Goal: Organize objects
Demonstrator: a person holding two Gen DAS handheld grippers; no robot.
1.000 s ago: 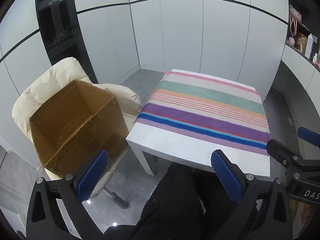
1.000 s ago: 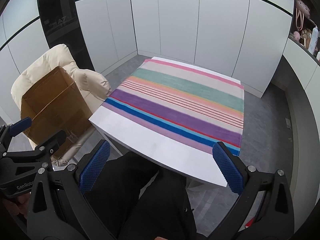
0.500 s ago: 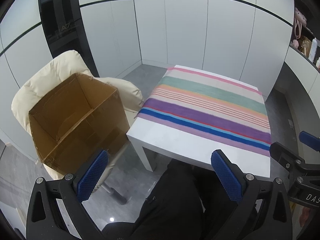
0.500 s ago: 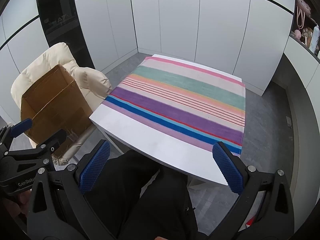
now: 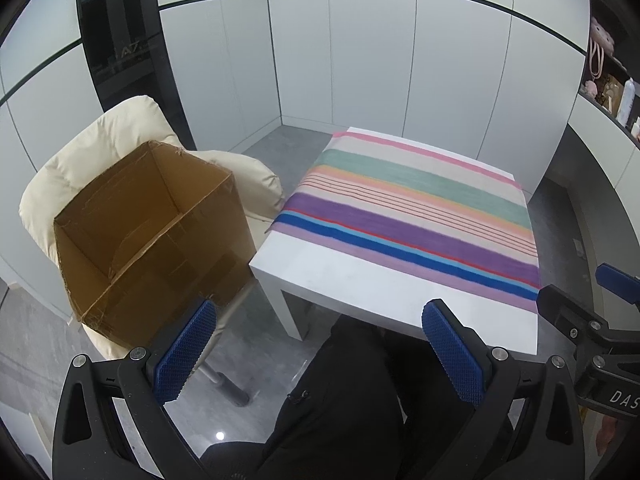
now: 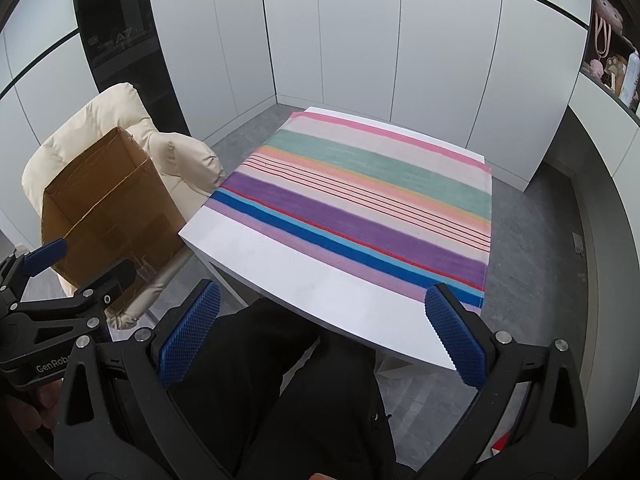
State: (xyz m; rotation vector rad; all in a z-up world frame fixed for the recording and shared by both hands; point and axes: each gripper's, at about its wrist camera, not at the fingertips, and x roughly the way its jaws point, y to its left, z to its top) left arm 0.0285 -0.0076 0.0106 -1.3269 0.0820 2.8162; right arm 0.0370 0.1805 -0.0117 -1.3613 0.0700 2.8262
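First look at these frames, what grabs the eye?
The striped cloth, in pink, green, purple and blue bands, covers most of the white table at centre. To its left, an open cardboard box sits on a cream padded chair. Both the left gripper and the right gripper are held open and empty over the person's dark-trousered lap.

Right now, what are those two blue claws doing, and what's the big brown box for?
A person sitting at the white table holds a claw in each hand. The left claw and the right claw are both open and holding nothing, hovering above the person's lap near the table's edge. A striped cloth covers most of the table. The open cardboard box sits on a cream chair to the left; no contents show from here. Nothing is being handled at this moment.
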